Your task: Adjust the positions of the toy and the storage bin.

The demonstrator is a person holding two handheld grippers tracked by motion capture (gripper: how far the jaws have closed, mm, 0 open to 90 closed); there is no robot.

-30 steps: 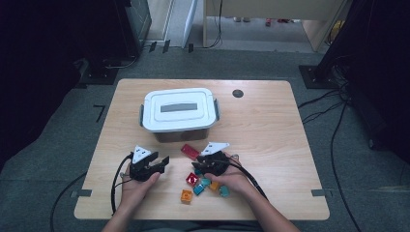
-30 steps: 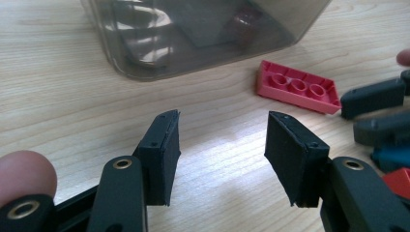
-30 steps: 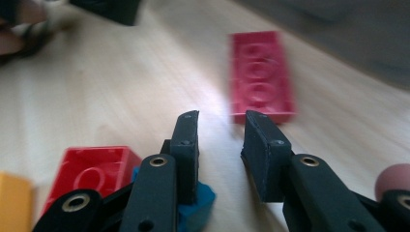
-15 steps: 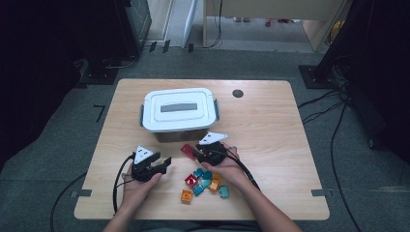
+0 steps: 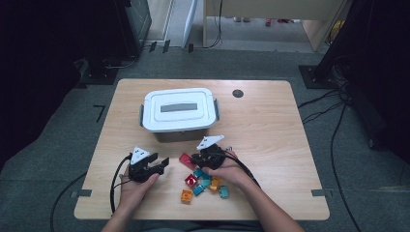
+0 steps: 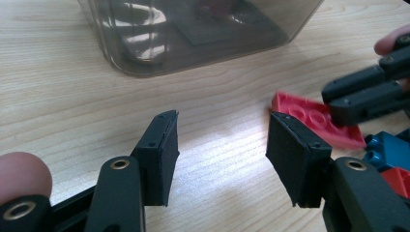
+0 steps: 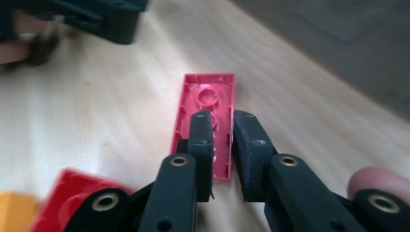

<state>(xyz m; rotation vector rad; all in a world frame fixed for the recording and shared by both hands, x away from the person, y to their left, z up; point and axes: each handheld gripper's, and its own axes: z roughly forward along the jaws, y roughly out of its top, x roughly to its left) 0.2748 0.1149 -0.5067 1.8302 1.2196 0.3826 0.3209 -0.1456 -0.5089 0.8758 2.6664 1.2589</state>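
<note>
A flat red plate [image 5: 185, 159] lies underside up on the wooden table [image 5: 270, 125], just in front of the box. My right gripper [image 5: 193, 158] reaches it from the right. In the right gripper view, my right gripper [image 7: 223, 130] has its jaws pinched on the long edge of the red plate [image 7: 208, 92]; they have just been closing with the plate between them. My left gripper [image 5: 162, 164] rests on the table left of the plate. In its own view, my left gripper [image 6: 220, 145] stands open over bare wood, with the red plate [image 6: 309, 116] farther off.
A clear storage box with a white lid [image 5: 179, 108] stands at the table's middle, close behind both grippers. Several small red, orange and teal bricks [image 5: 203, 183] lie in a heap under the right hand. A round grommet [image 5: 237, 93] sits at the back right.
The right gripper has edged off the brick heap toward the red plate and closed on its edge. The left gripper has kept still.
</note>
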